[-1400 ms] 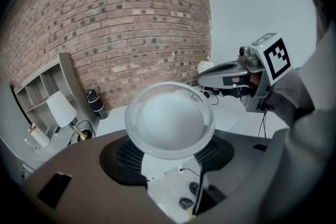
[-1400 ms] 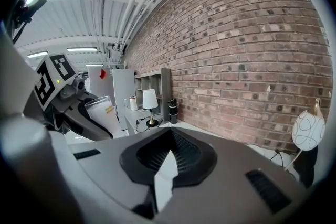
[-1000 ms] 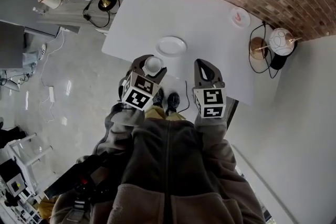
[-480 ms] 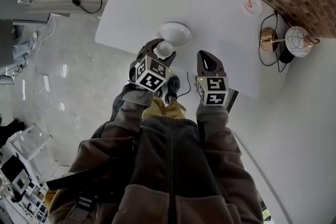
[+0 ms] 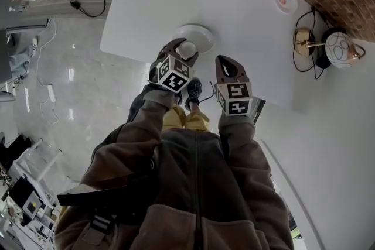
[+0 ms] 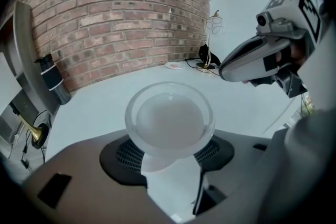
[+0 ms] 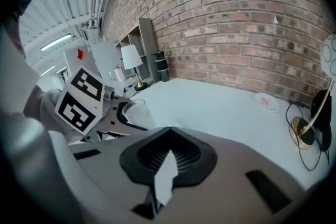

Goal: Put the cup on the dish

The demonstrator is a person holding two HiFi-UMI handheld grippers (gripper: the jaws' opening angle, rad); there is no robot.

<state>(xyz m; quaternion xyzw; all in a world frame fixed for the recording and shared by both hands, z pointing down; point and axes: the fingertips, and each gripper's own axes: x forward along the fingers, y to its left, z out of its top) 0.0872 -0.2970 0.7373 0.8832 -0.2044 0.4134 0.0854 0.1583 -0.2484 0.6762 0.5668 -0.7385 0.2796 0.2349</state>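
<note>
While my left gripper [image 5: 185, 51] clamps the cup [image 6: 170, 119] over the dish's [image 5: 203, 36] 7 o'clock edge, releasing here could catch the rim and tip it. My right gripper [image 5: 227, 69], at the cup's 3 o'clock, is closed on nothing. Only the head view shows the dish; in the left gripper view the cup hides it.
</note>
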